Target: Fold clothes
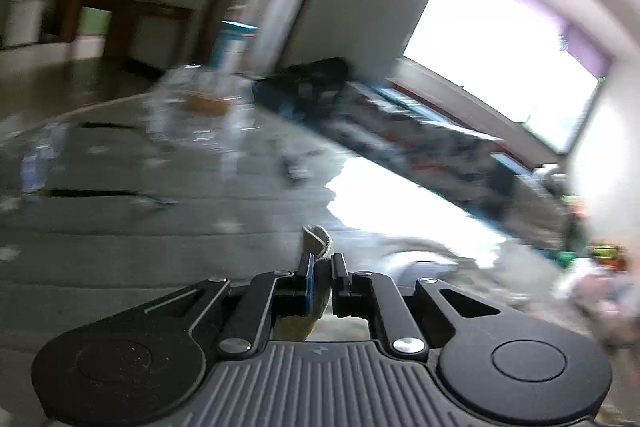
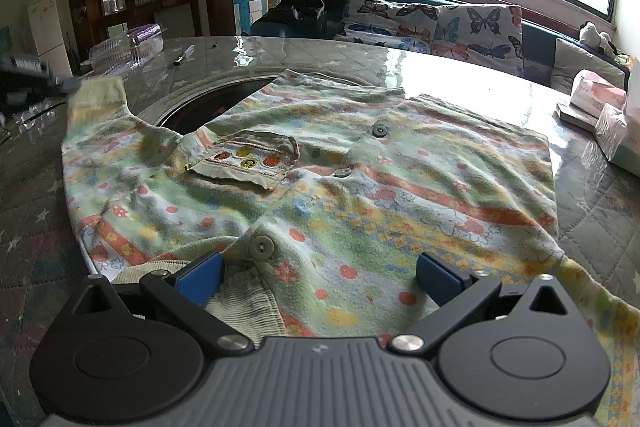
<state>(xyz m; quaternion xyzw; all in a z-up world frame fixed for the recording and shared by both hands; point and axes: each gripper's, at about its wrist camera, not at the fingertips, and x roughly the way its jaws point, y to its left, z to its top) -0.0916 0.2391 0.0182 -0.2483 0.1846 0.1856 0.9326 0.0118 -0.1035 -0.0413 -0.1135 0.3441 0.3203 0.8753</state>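
Note:
A small child's shirt (image 2: 360,187) with coloured stripes, buttons and a chest pocket lies spread front up on the table (image 2: 592,211). My right gripper (image 2: 320,279) hovers open over its near hem, blue pads wide apart on either side of a button, gripping nothing. At the left, my left gripper (image 2: 74,85) shows as a dark blur lifting the beige sleeve cuff (image 2: 100,91) off the table. In the blurred left wrist view the left gripper (image 1: 322,267) is shut on that cuff (image 1: 318,239), whose ribbed edge sticks out past the jaws.
The table has a glossy quilted cover and a round dark recess (image 2: 208,103) partly under the shirt. Clear plastic boxes (image 2: 132,43) and a pen (image 2: 184,55) lie at the far left, tissue packs (image 2: 600,99) at the right. A butterfly-print sofa (image 2: 440,23) stands behind.

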